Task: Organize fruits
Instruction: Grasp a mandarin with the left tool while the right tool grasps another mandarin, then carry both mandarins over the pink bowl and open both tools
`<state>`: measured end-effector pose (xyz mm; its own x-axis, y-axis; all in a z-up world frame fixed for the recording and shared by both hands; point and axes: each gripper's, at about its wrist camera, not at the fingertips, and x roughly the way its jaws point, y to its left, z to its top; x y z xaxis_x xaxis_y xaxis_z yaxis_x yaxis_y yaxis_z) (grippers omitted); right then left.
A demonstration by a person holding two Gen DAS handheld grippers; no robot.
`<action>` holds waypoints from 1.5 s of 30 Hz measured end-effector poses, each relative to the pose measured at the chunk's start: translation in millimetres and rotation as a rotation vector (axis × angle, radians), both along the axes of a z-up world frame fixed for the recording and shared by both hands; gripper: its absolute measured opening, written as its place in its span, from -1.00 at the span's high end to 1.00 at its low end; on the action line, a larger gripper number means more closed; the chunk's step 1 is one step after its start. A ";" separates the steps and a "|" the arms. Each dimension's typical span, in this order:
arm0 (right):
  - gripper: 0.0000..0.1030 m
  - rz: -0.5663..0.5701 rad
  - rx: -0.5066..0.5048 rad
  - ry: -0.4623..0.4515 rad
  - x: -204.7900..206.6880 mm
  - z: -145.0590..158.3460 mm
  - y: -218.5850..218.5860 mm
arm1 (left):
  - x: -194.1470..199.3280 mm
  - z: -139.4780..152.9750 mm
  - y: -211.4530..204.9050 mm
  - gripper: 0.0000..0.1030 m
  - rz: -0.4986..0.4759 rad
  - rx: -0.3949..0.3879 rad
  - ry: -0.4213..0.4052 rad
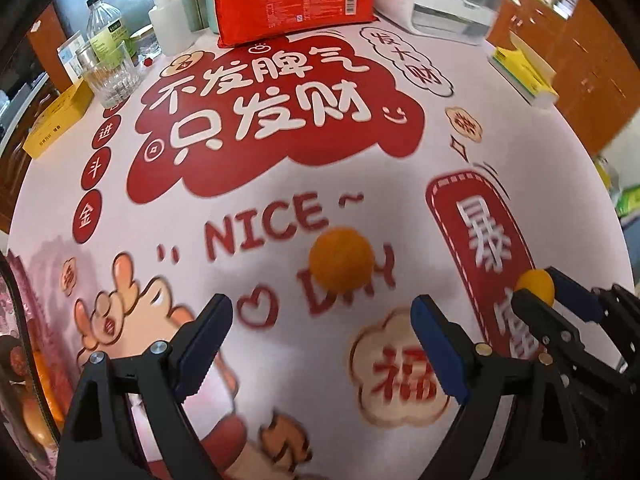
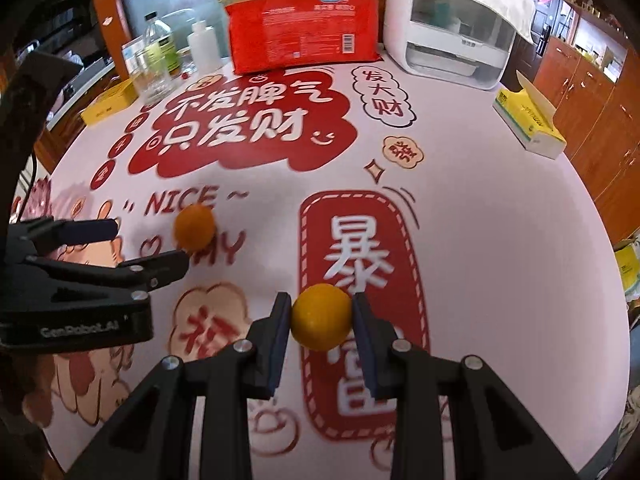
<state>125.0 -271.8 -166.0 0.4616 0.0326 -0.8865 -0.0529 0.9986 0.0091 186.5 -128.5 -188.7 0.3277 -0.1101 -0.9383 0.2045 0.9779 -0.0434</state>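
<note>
Fruit sits in two places on the printed tablecloth (image 2: 500, 216). The right gripper (image 2: 322, 316) has one orange (image 2: 322, 317) clamped, both blue pads pressed to its sides, above the red panel near the table's right half. The left gripper (image 1: 320, 332) stands wide apart with nothing between its fingers; a second orange (image 1: 342, 256) lies loose on the cloth just ahead of it, by the "NICE" lettering. In the right wrist view that same orange (image 2: 195, 227) is just beyond the left gripper's tips (image 2: 150, 242). Something orange and red shows at the left wrist view's far left edge, perhaps more fruit in a container, too distorted to tell. A red packet (image 2: 304, 28), tissue box (image 2: 528, 128) and glass (image 1: 110, 74) stand at the far side.
</note>
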 end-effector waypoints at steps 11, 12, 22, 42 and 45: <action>0.39 0.000 0.057 0.021 27.9 -18.1 -22.9 | 20.9 -17.8 -15.9 -0.31 0.069 -0.029 -0.005; 0.39 0.003 0.060 0.022 28.8 -18.9 -23.0 | 21.4 -19.8 -16.3 -0.27 0.072 -0.029 0.000; 0.39 0.036 0.078 0.029 33.1 -24.1 -16.5 | 18.0 -25.0 -16.5 0.23 0.098 -0.013 -0.012; 0.39 0.079 0.080 0.031 0.6 -15.1 9.7 | -34.2 -9.8 8.5 0.28 0.090 -0.022 -0.002; 0.39 0.100 0.079 0.039 -10.6 -13.3 20.2 | -51.3 -3.0 22.8 0.28 0.101 -0.021 0.003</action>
<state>114.4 -251.5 -179.4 0.4175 0.1472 -0.8967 -0.1501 0.9844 0.0918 135.1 -105.7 -191.6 0.3353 -0.0966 -0.9371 0.1046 0.9924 -0.0649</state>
